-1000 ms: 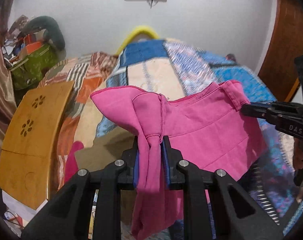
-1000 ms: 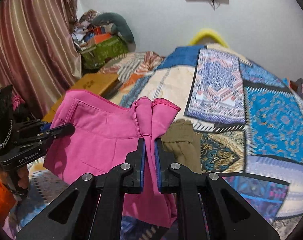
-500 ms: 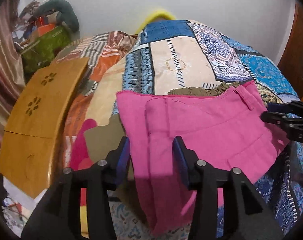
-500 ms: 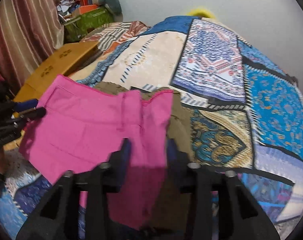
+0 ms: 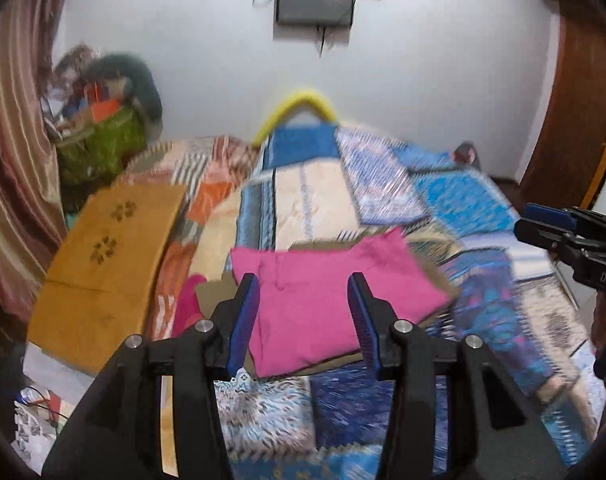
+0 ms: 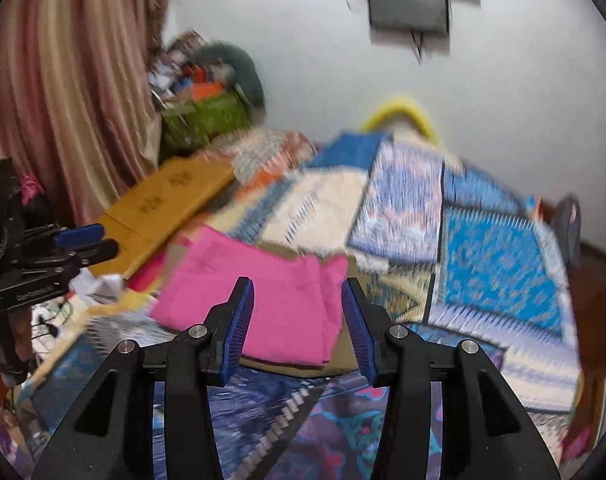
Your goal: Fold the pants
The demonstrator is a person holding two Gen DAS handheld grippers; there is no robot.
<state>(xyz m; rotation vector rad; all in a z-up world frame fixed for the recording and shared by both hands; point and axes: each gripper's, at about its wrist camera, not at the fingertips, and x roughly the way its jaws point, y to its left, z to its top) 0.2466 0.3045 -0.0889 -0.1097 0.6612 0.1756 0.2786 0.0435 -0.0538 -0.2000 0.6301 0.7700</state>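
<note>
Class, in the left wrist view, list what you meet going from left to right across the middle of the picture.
Striped curtain → wooden board → pink pants lying on the patchwork bedspread → right gripper at the right edge.

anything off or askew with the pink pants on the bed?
Mostly tidy. The pink pants lie folded on a tan garment on the patchwork quilt. One odd bit: their far right corner sticks up past the top edge, so the fold isn't square. Both claws, left and right, are open and hold nothing.
</note>
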